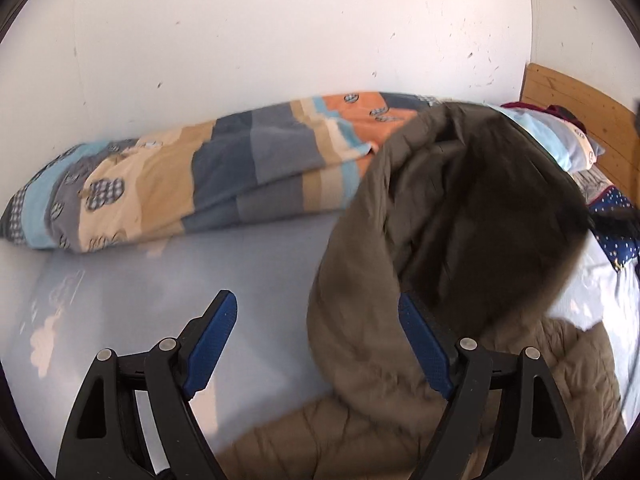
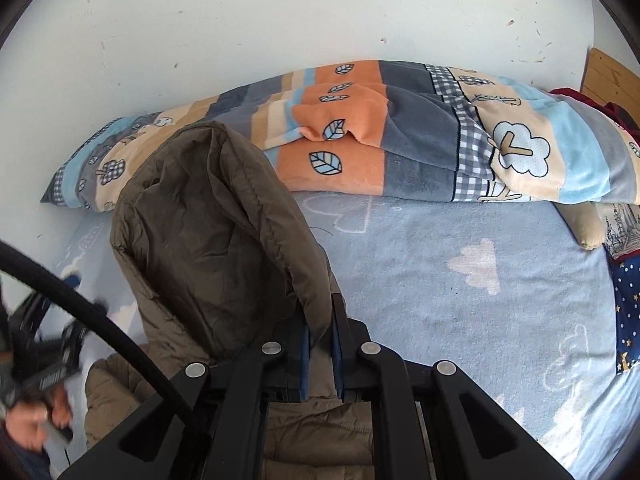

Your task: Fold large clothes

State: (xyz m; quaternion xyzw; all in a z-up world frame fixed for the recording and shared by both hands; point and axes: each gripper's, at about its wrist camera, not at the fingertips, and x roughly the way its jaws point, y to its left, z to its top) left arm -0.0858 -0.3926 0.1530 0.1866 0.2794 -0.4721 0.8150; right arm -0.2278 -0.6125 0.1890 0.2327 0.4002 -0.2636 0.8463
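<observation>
An olive-brown quilted jacket (image 1: 400, 272) lies partly on the light blue bed sheet (image 1: 180, 280), with its hood raised. My left gripper (image 1: 316, 308) is open and empty, its right finger against the jacket's hood. My right gripper (image 2: 320, 332) is shut on the edge of the jacket's hood (image 2: 216, 216) and holds it up above the bed. The rest of the jacket (image 2: 312, 428) hangs below the right gripper. The left gripper shows blurred at the left edge of the right wrist view (image 2: 60, 320).
A rolled patchwork blanket (image 2: 380, 140) lies along the white wall at the back of the bed. Pillows (image 1: 576, 144) and a wooden headboard (image 1: 580, 100) are at the right. A dark starred cloth (image 2: 628, 312) lies at the right edge. A black cable (image 2: 100, 328) crosses the lower left.
</observation>
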